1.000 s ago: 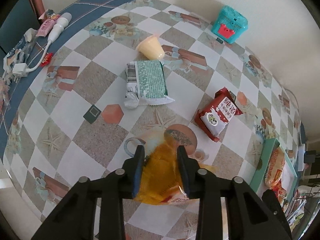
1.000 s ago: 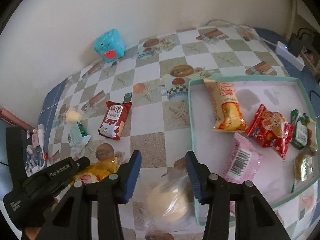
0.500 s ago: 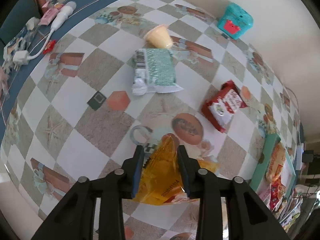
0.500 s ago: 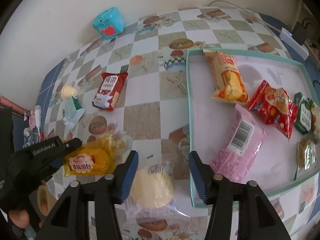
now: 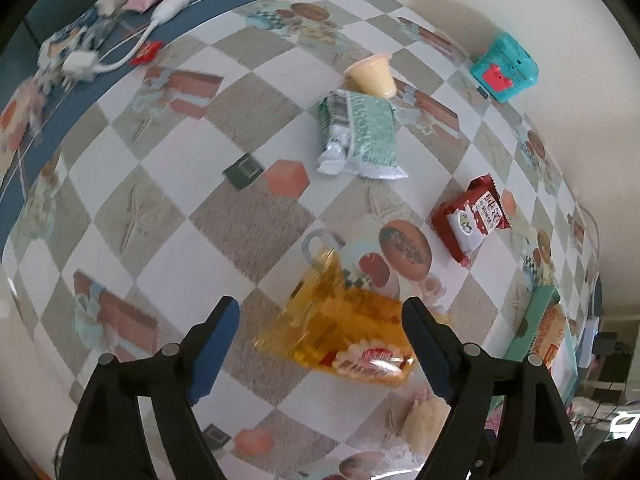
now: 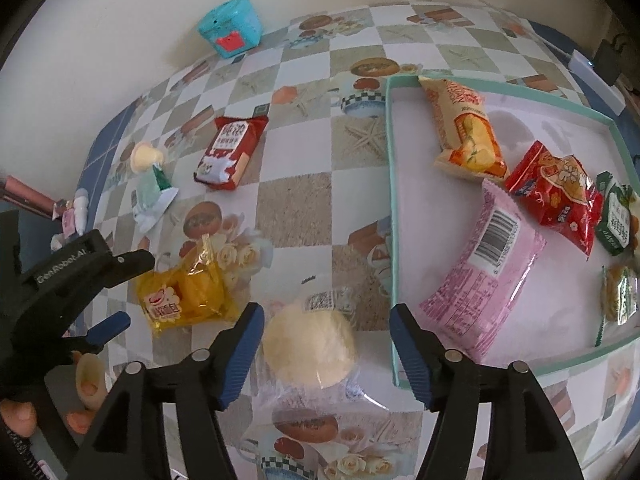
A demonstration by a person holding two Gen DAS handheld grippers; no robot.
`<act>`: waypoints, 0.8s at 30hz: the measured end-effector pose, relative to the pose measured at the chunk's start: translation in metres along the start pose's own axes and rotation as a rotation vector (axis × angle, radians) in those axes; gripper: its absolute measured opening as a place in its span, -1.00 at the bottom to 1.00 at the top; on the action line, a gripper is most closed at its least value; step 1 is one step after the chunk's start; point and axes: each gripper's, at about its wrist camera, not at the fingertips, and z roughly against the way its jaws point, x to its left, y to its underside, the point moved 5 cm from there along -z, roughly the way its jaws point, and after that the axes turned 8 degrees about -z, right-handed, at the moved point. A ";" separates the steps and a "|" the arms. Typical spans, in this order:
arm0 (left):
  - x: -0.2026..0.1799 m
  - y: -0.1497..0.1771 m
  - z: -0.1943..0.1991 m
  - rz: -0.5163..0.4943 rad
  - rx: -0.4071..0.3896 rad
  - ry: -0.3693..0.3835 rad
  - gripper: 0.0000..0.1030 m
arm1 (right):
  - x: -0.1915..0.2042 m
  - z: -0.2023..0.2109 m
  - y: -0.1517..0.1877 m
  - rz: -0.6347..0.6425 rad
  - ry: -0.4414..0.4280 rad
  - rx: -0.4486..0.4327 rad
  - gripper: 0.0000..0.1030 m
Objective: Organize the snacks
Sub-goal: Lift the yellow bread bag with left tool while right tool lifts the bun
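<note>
The left hand-held gripper (image 5: 320,330) points steeply down at the worktop (image 5: 248,220), its jaws opening; the yellow snack pack (image 5: 340,332) lies flat between them, touched by neither pad, where a second ago it was clamped. Its long axis runs slantwise, clear crimped end toward the far wall, printed end toward the tray. The right hand-held gripper (image 6: 326,330) is opening too, straddling the wrapped pale bun (image 6: 308,346) without pressing it; a second ago the jaws stood closer. The bun rests just beside the tray's (image 6: 394,240) near-left corner rim. Bare checkered worktop lies between both packs and the red packet (image 6: 230,152). Farther off the green packet (image 5: 360,136) touches the tipped pudding cup (image 5: 374,76). The teal box (image 6: 232,26) stands at the wall.
</note>
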 end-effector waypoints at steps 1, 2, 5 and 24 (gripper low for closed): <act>0.001 0.003 0.000 0.010 0.003 0.005 0.69 | 0.001 -0.001 0.001 0.002 0.003 0.001 0.55; 0.003 0.008 0.000 0.024 0.010 0.021 0.69 | 0.001 -0.001 0.003 0.005 0.005 0.003 0.55; 0.005 0.019 -0.005 0.080 0.047 0.083 0.69 | 0.003 -0.003 0.007 0.015 0.012 0.012 0.55; -0.016 0.016 -0.037 0.002 0.101 0.053 0.69 | 0.004 -0.020 0.009 0.057 0.072 0.054 0.57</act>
